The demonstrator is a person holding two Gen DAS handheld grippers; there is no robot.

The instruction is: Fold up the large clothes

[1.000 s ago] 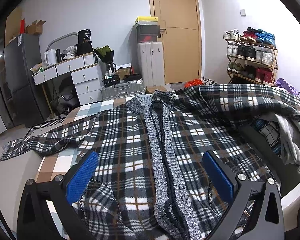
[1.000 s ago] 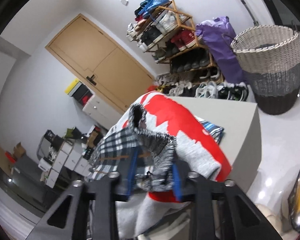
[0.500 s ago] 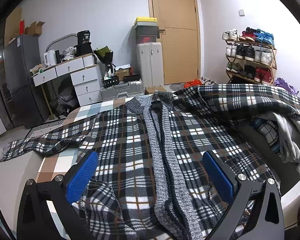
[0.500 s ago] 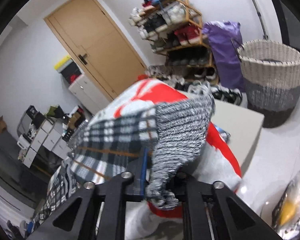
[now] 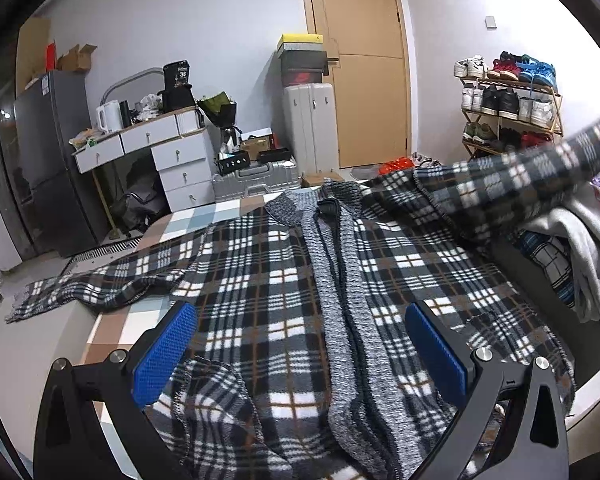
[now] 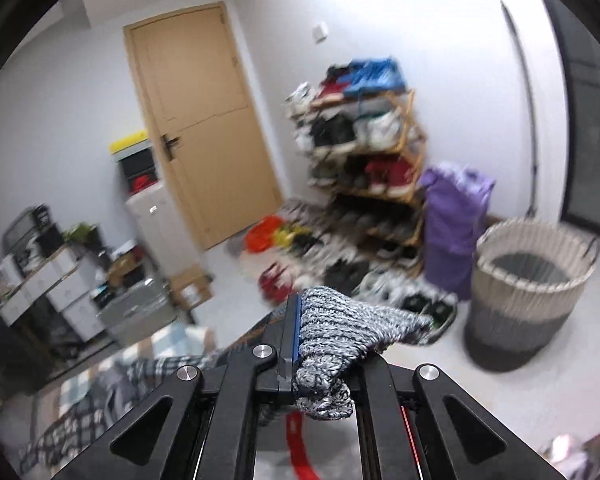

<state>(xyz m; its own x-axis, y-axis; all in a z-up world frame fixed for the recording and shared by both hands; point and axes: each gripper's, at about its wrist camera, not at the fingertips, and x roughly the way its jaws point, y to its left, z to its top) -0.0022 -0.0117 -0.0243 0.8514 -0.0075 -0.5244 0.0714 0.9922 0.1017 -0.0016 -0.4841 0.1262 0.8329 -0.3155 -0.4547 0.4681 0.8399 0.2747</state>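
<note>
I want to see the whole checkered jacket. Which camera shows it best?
The left wrist view: the plaid jacket lies spread open on the bed under the open left gripper, one sleeve lifted. The blurry right wrist view shows only its knit cuff pinched in the right gripper.

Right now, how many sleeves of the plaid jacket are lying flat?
1. The left sleeve lies flat, trailing off the table edge. The right sleeve is lifted in the air, its knit cuff clamped in the right gripper.
</note>
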